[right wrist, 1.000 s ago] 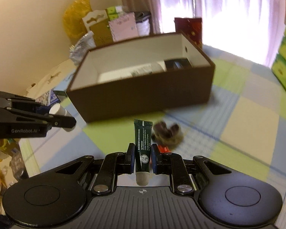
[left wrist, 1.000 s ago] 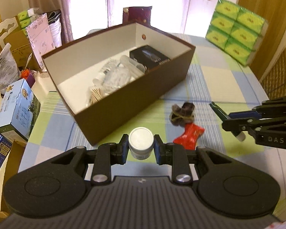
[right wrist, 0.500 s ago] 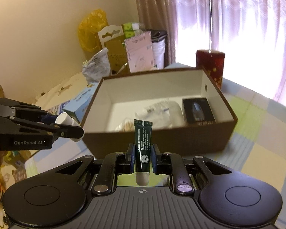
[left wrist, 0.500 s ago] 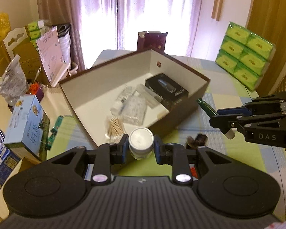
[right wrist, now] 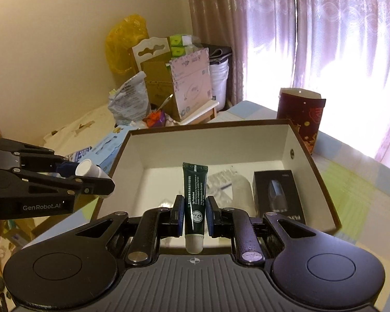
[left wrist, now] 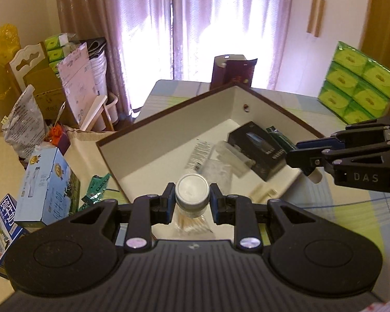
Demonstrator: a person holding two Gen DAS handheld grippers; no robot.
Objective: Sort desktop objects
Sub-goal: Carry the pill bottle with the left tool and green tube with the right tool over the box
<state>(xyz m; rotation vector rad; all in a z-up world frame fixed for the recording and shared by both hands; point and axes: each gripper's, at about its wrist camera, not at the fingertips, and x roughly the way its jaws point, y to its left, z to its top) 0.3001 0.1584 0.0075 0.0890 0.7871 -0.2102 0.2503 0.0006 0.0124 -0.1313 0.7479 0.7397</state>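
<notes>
My left gripper (left wrist: 192, 199) is shut on a small white-capped jar (left wrist: 192, 193), held above the near corner of the brown box (left wrist: 169, 130). That jar (right wrist: 87, 167) and the left gripper (right wrist: 91, 179) show at the left of the right wrist view. My right gripper (right wrist: 194, 214) is shut on a dark green tube (right wrist: 194, 195) with a white cap, over the near rim of the box (right wrist: 293, 140). In the left wrist view the right gripper (left wrist: 303, 156) reaches in from the right with the tube (left wrist: 279, 137) over the box.
Inside the box lie a black carton (left wrist: 257, 150), clear plastic packets (left wrist: 213, 163) and cotton swabs (left wrist: 192, 225). A dark red canister (left wrist: 232, 74) stands behind it. Green tissue packs (left wrist: 358, 83) sit far right. A blue carton (left wrist: 48, 182) and clutter lie off the table's left edge.
Both grippers rose and moved forward from the tablecloth to above the box, carrying the jar and the tube. The loose items on the cloth have dropped out of view.
</notes>
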